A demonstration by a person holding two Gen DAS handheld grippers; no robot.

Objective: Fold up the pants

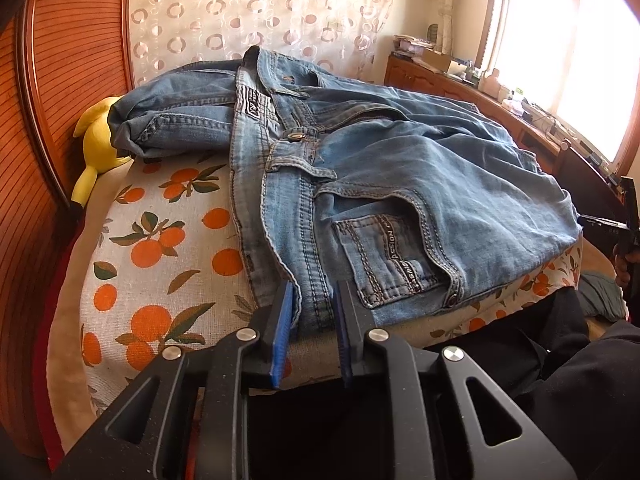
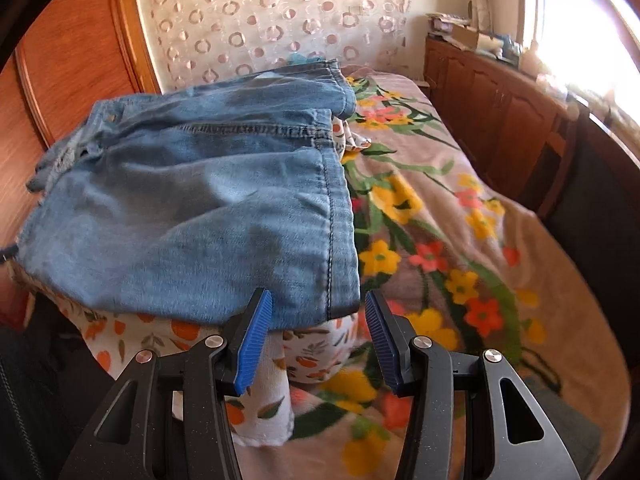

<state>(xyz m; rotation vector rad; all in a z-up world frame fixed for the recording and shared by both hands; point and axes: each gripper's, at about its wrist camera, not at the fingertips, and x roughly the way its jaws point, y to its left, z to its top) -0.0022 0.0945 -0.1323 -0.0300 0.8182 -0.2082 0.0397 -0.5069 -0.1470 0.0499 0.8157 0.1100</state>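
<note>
Light blue jeans [image 1: 380, 168] lie on an orange-print cloth [image 1: 160, 240] on the bed, waistband toward the left wrist view, legs folded back at the far side. My left gripper [image 1: 314, 304] straddles the near waistband edge with a narrow gap, the denim between its blue pads [image 1: 282, 332]; it is partly closed, not clamped. In the right wrist view the folded jeans [image 2: 192, 208] end in a hem near me. My right gripper [image 2: 316, 332] is open, its pads either side of the near hem corner, not gripping. The right gripper shows at the far right in the left view [image 1: 624, 224].
A yellow plush toy [image 1: 98, 140] lies by the wooden headboard [image 1: 60, 80]. A floral blanket [image 2: 440, 220] covers the bed to the right. A wooden cabinet [image 2: 500, 112] with clutter runs under the bright window. A patterned curtain [image 1: 248, 12] hangs behind.
</note>
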